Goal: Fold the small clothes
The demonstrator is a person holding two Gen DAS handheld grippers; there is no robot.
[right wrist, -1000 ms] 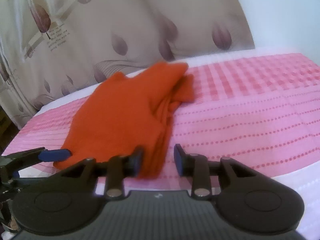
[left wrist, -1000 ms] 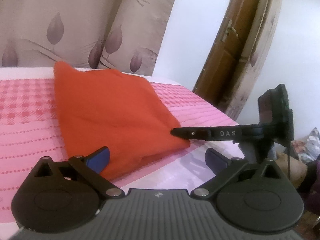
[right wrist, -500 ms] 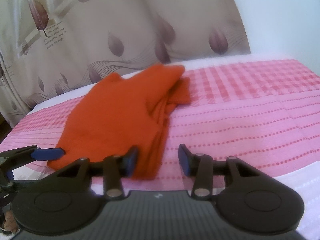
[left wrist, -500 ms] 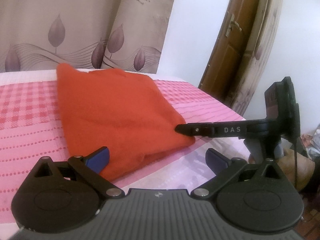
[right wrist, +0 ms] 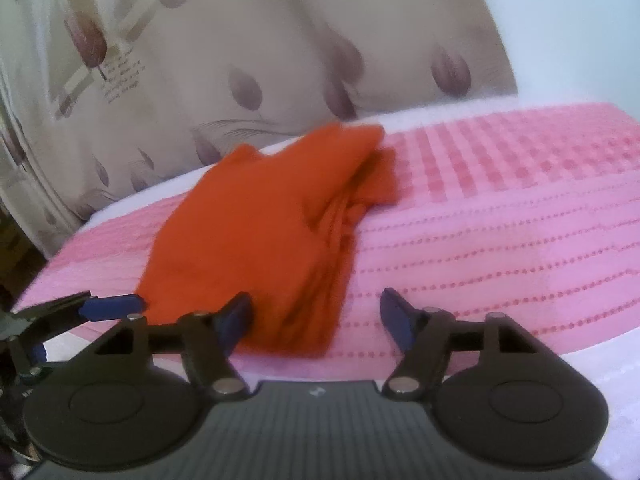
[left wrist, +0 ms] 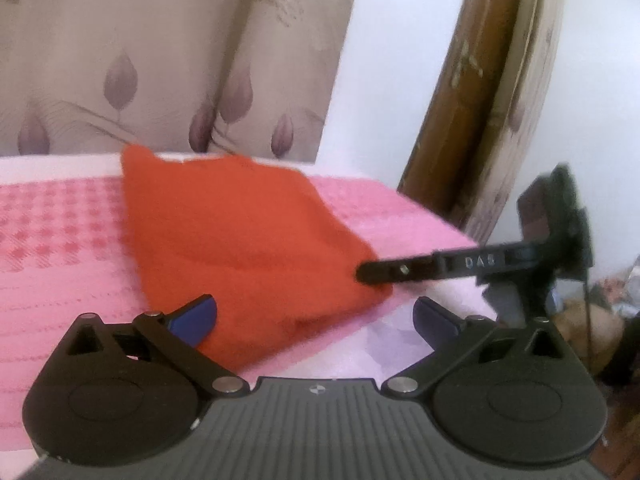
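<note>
A folded orange-red garment [left wrist: 240,240] lies on the pink patterned bedspread [left wrist: 60,248]; it also shows in the right wrist view [right wrist: 256,232]. My left gripper [left wrist: 316,314] is open and empty, its jaws either side of the garment's near corner. My right gripper [right wrist: 316,316] is open and empty, with the garment's near folded edge between its jaws. One right gripper finger [left wrist: 400,270] reaches in from the right and touches the garment's right corner. The left gripper's blue fingertip [right wrist: 116,303] shows at the garment's left corner.
A leaf-patterned curtain [left wrist: 160,60] hangs behind the bed. A brown wooden door frame [left wrist: 460,100] stands at the right, past the bed's edge. The pink bedspread [right wrist: 500,232] stretches right of the garment. Cluttered items [left wrist: 600,304] sit beyond the bed's right edge.
The right gripper's jaws have opened wider around the garment's near edge. Both grippers have drawn back slightly from the garment. The garment lies still.
</note>
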